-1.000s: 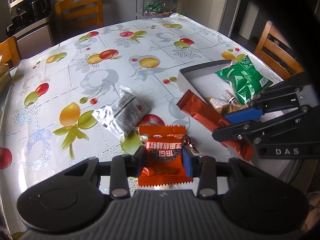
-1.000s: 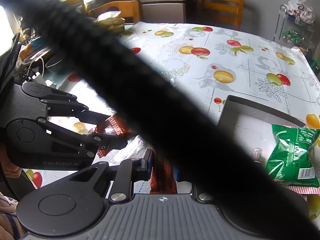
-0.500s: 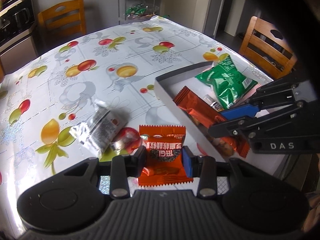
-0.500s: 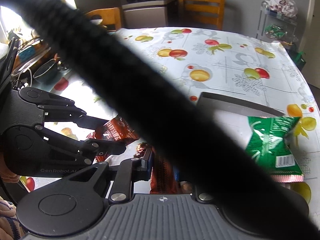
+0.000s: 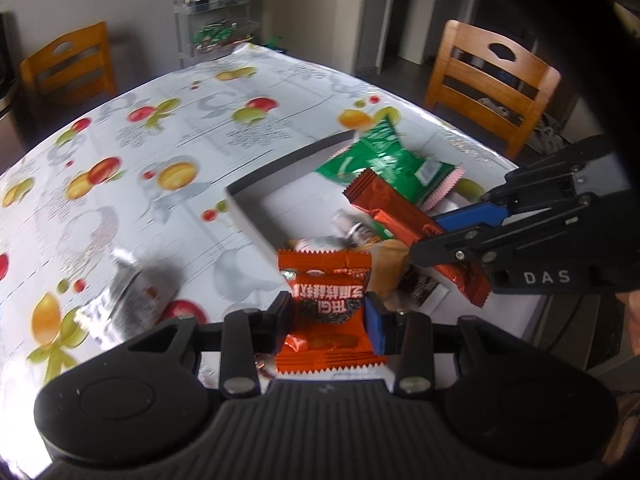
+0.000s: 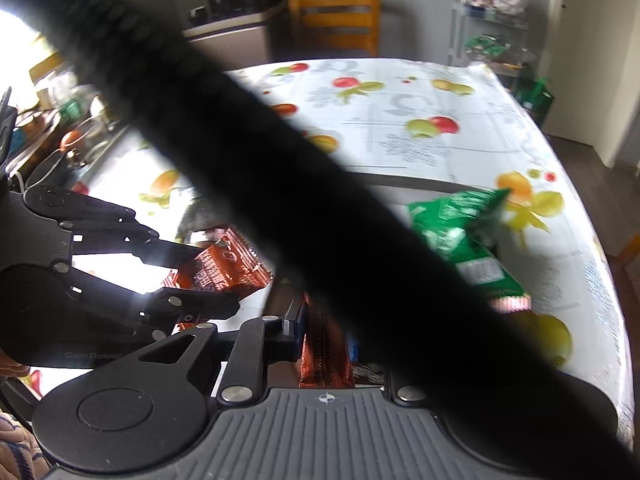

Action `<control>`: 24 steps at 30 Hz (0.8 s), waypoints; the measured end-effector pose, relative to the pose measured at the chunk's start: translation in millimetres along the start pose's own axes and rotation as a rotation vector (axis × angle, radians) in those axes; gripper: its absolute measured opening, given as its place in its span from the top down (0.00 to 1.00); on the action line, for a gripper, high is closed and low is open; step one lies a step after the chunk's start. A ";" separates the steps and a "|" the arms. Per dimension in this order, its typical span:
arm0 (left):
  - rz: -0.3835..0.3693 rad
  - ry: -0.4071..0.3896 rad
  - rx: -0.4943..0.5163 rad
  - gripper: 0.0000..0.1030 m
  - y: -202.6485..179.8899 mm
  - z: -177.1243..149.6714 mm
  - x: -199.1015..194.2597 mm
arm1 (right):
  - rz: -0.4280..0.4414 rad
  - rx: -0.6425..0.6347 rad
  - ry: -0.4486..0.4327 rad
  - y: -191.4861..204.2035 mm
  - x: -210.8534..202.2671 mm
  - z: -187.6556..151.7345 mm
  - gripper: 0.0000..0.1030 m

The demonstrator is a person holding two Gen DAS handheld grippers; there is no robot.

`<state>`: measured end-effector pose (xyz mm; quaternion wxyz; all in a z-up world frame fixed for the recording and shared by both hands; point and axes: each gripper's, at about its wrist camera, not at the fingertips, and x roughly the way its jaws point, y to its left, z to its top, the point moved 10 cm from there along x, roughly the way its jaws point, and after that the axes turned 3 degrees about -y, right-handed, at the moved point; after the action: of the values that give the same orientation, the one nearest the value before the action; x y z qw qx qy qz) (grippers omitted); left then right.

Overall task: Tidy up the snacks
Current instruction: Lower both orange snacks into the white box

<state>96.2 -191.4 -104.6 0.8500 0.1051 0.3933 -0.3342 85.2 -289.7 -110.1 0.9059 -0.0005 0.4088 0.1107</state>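
My left gripper (image 5: 326, 320) is shut on a square orange snack packet (image 5: 325, 280), held above the near corner of the shallow grey box (image 5: 256, 184). From the right comes my right gripper (image 5: 426, 234), shut on a long red-orange bar (image 5: 396, 210) that slants over the box. A green packet (image 5: 384, 164) and some small wrapped snacks lie inside. In the right wrist view the bar (image 6: 324, 354) stands between the right gripper (image 6: 325, 340)'s pads. The left gripper (image 6: 216, 278) holds its packet (image 6: 228, 264) at the left, and the green packet (image 6: 464, 240) lies ahead.
A silver packet (image 5: 132, 300) lies on the fruit-print tablecloth (image 5: 160, 140), left of the box. A thick black cable (image 6: 320, 200) crosses the right wrist view and hides much of the box. Wooden chairs (image 5: 492, 84) and a wire shelf cart (image 5: 212, 32) stand around the table.
Both grippers have swung right with their snacks, so the box now lies under them. The silver packet has fallen behind to the left.
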 end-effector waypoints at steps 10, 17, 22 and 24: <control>-0.076 0.018 0.074 0.64 -43.8 3.6 15.6 | -0.057 0.048 0.031 -30.8 -3.8 -21.6 0.78; -0.106 0.049 0.103 0.64 -60.5 -7.2 26.2 | -0.051 0.038 0.054 -32.0 -1.3 -29.9 0.78; -0.109 0.071 0.106 0.64 -64.6 -14.7 35.8 | -0.052 0.036 0.073 -35.6 2.0 -35.1 0.78; -0.108 0.070 0.113 0.64 -66.1 -15.1 38.5 | -0.052 0.040 0.082 -37.3 4.0 -38.5 0.78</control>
<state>62.1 -253.3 -137.6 0.8090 0.1432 0.4086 -0.3975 66.7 -328.9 -142.1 0.8907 0.0024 0.4477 0.0787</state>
